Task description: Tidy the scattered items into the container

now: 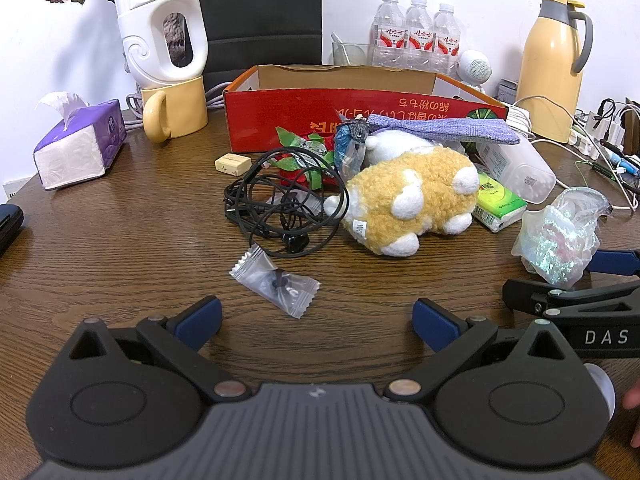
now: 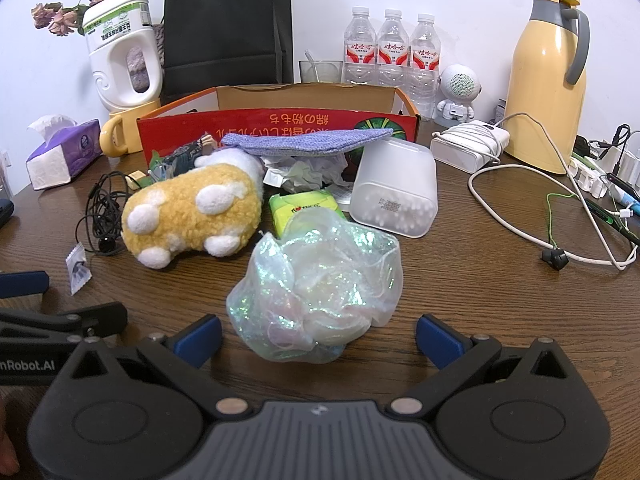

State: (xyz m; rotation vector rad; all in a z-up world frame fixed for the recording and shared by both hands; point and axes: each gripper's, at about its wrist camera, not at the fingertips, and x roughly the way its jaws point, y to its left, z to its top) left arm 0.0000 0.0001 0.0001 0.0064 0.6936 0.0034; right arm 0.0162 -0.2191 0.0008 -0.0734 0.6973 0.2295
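A red cardboard box [image 1: 304,110] [image 2: 256,120] stands open at the back of the wooden table. In front lie a yellow plush toy [image 1: 412,196] [image 2: 192,212], tangled black earphones [image 1: 276,208], a small clear packet [image 1: 276,282], a purple cloth [image 2: 308,140], a green tissue pack [image 2: 304,206], a frosted cotton-swab box [image 2: 394,188] and an iridescent mesh bag [image 2: 320,280] [image 1: 560,236]. My left gripper [image 1: 316,322] is open, just short of the packet. My right gripper [image 2: 318,334] is open with the mesh bag between its fingertips.
A purple tissue box [image 1: 80,148], a yellow mug [image 1: 176,108], a white detergent bottle [image 1: 160,24], water bottles [image 2: 392,52], a yellow thermos [image 2: 548,80], a white charger with cable [image 2: 468,144] and a power strip [image 2: 596,172] ring the table's back and sides.
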